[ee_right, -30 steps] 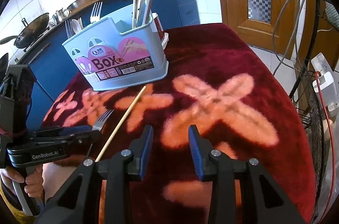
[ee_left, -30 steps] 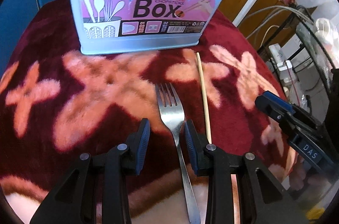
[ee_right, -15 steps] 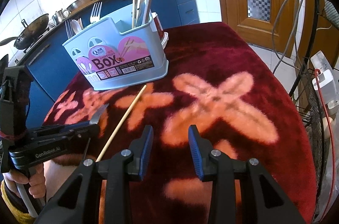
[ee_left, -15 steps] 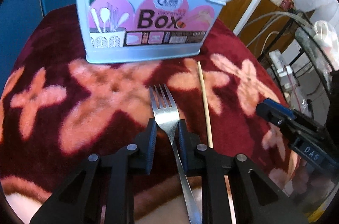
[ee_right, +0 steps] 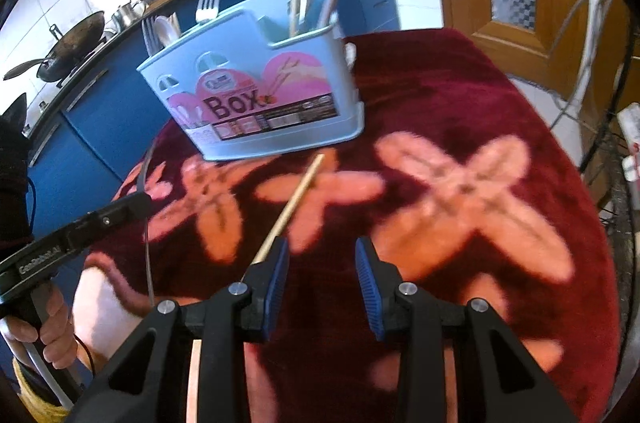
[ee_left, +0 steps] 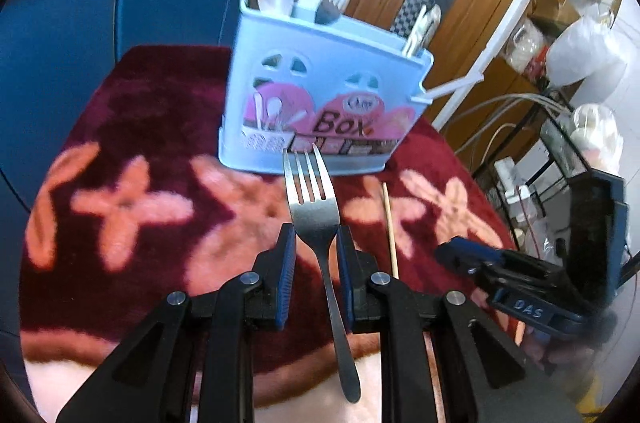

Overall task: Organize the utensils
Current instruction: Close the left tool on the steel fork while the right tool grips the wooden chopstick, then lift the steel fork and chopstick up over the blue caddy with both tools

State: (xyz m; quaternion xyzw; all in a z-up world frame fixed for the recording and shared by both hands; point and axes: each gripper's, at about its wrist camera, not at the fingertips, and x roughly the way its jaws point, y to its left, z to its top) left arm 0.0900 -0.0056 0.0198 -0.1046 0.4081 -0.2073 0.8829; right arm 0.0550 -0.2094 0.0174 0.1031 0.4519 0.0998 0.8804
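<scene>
Above the floral cloth (ee_left: 132, 111): fork (ee_left: 316, 223), clamped at its neck by the left gripper (ee_left: 316, 247), tines toward the utensil box (ee_left: 320, 91) for insertion. Chopstick (ee_right: 294, 201) is left lying beside the right gripper (ee_right: 322, 263), jaws parted, empty.

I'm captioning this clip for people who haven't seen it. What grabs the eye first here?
The steel fork clamped in the left gripper, tines aimed at the pale blue utensil box that stands at the far side of the dark red flowered cloth. A single chopstick lies on the cloth just ahead of the open right gripper.
</scene>
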